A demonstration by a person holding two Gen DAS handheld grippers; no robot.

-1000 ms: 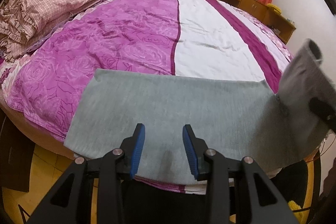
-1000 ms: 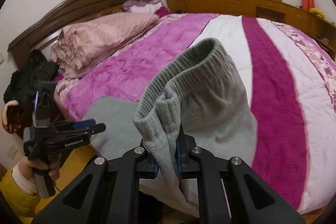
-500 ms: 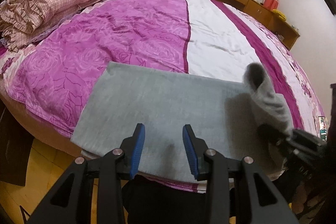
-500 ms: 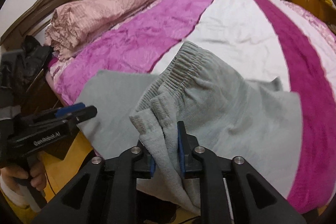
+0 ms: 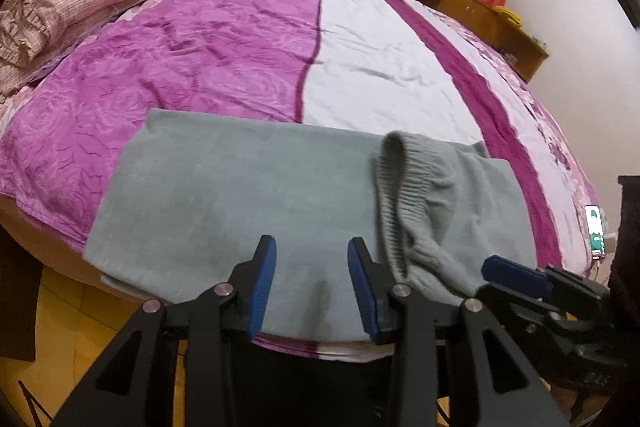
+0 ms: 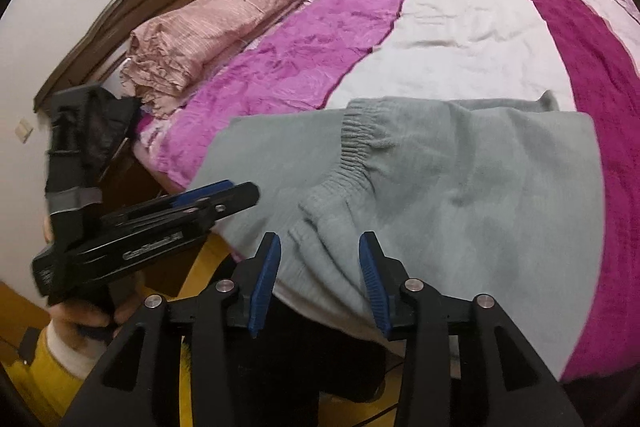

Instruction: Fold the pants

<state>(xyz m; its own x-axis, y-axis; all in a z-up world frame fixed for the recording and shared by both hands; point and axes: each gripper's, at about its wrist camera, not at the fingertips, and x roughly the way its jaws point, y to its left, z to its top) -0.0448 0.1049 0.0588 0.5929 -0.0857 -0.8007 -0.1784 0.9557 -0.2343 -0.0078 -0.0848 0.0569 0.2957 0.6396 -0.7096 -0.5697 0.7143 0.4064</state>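
Released since the earlier frame, the waistband end [image 6: 352,163] is now laid over the grey pants [image 5: 240,195], whose long axis is set crosswise on the bed [image 5: 380,67] before both wide-open, empty grippers, right gripper [image 6: 318,259] nearer than left gripper [image 5: 312,263].

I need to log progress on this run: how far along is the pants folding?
Done: the grey pants lie on the bed, with the waistband end laid over the leg part, so one fold is made. In hand: nothing; the right gripper and left gripper are both open. Left: the folded-over layer looks bunched and wants smoothing, perhaps another fold.
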